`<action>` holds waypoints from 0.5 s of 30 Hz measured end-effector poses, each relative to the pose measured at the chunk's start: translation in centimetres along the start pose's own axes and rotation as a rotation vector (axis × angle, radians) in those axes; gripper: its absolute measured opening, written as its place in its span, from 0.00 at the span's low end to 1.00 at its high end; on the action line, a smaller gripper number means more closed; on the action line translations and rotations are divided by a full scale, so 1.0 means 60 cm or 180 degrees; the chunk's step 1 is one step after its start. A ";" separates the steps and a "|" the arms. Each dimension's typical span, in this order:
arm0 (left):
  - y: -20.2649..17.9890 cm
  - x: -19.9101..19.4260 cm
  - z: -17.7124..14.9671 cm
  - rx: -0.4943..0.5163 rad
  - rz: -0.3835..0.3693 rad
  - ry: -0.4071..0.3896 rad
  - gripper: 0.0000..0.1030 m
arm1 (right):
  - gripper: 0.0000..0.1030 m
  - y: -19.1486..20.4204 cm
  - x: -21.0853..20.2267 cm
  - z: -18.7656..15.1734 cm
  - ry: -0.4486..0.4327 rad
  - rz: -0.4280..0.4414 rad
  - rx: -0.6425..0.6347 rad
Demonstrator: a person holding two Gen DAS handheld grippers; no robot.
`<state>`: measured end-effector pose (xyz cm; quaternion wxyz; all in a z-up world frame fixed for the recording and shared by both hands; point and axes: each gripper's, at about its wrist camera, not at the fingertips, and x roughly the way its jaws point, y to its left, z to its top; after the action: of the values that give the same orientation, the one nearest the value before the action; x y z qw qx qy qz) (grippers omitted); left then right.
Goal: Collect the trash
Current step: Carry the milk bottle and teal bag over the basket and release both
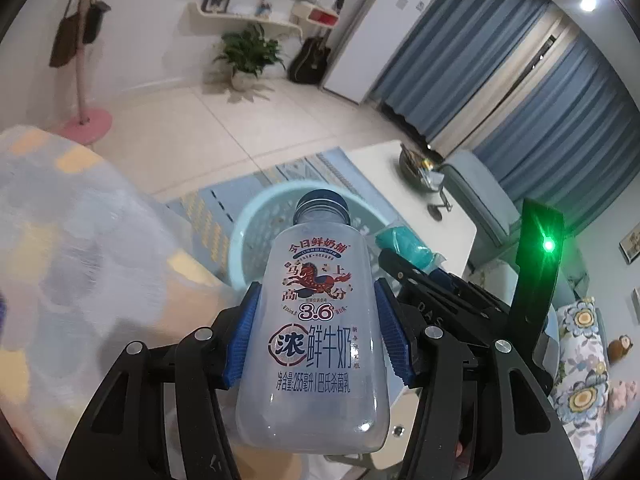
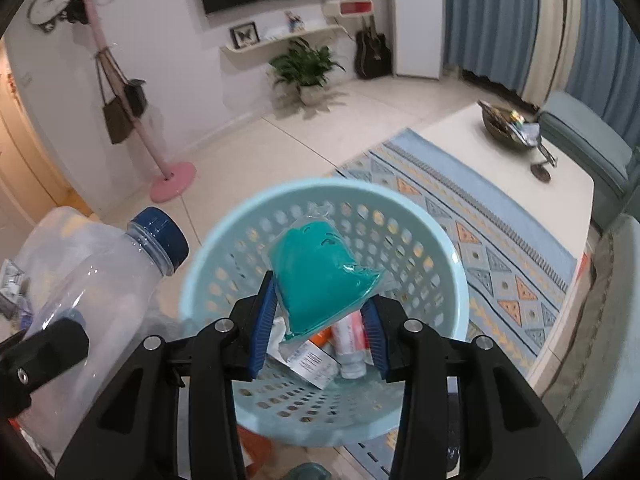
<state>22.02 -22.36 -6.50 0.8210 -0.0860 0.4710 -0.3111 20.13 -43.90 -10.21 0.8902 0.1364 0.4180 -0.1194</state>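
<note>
My left gripper (image 1: 318,332) is shut on an empty clear milk bottle (image 1: 316,328) with a dark blue cap and printed label, its blue pads pressing both sides. The same bottle (image 2: 100,292) shows at the left of the right wrist view. My right gripper (image 2: 320,328) is shut on a teal item sealed in clear plastic (image 2: 320,276), also seen at the right of the bottle (image 1: 404,244). Both hang over a pale blue perforated basket (image 2: 436,240), whose rim (image 1: 248,224) lies behind the bottle. Several pieces of trash (image 2: 348,344) lie on its bottom.
A patterned blue rug (image 2: 500,248) lies under the basket. A cream low table (image 2: 500,156) carries a dark bowl (image 2: 504,124). A pink-based coat stand (image 2: 172,184), a potted plant (image 2: 304,68) and a guitar (image 2: 372,54) stand by the far wall. A blurred blanket (image 1: 80,260) fills the left.
</note>
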 end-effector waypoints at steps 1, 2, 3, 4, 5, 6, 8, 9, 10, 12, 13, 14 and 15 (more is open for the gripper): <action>-0.002 0.006 -0.003 -0.0007 -0.0007 0.0014 0.52 | 0.38 -0.003 0.005 -0.003 0.0023 -0.0010 0.0007; 0.000 0.015 -0.004 -0.0023 -0.0003 0.0028 0.53 | 0.38 -0.007 0.010 -0.005 0.0042 -0.0016 0.0015; -0.001 0.022 -0.008 -0.0024 0.0015 0.0038 0.53 | 0.38 -0.011 0.016 -0.009 0.0065 -0.0029 0.0025; -0.002 0.027 -0.010 -0.0009 0.0014 0.0039 0.52 | 0.38 -0.013 0.018 -0.009 0.0078 -0.0031 0.0028; -0.007 0.033 -0.005 0.0003 0.0024 0.0040 0.52 | 0.38 -0.016 0.022 -0.011 0.0099 -0.0023 0.0041; -0.010 0.033 -0.008 0.0019 0.0041 0.0011 0.56 | 0.43 -0.017 0.023 -0.012 0.0119 -0.0024 0.0060; -0.015 0.024 -0.002 0.0053 -0.0001 -0.0064 0.64 | 0.57 -0.025 0.025 -0.012 0.0134 -0.0010 0.0133; -0.020 0.013 -0.003 0.0077 -0.0013 -0.0113 0.65 | 0.57 -0.029 0.024 -0.013 0.0123 0.0016 0.0171; -0.023 0.006 -0.002 0.0103 -0.0016 -0.0143 0.66 | 0.57 -0.027 0.021 -0.013 0.0122 0.0010 0.0184; -0.027 -0.006 -0.001 0.0153 -0.0027 -0.0197 0.66 | 0.57 -0.027 0.017 -0.017 0.0124 -0.0021 0.0185; -0.030 -0.015 -0.002 0.0179 -0.0015 -0.0236 0.66 | 0.57 -0.026 0.014 -0.018 0.0121 -0.0011 0.0184; -0.031 -0.022 -0.004 0.0190 0.0003 -0.0264 0.66 | 0.57 -0.025 0.010 -0.019 0.0111 -0.0002 0.0182; -0.033 -0.033 -0.007 0.0201 0.0023 -0.0307 0.66 | 0.57 -0.022 0.004 -0.020 0.0094 0.0004 0.0176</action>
<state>20.11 -22.69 -4.42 0.8461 -0.0732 0.4212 -0.3183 18.97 -44.76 -11.32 0.8799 0.1629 0.4275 -0.1283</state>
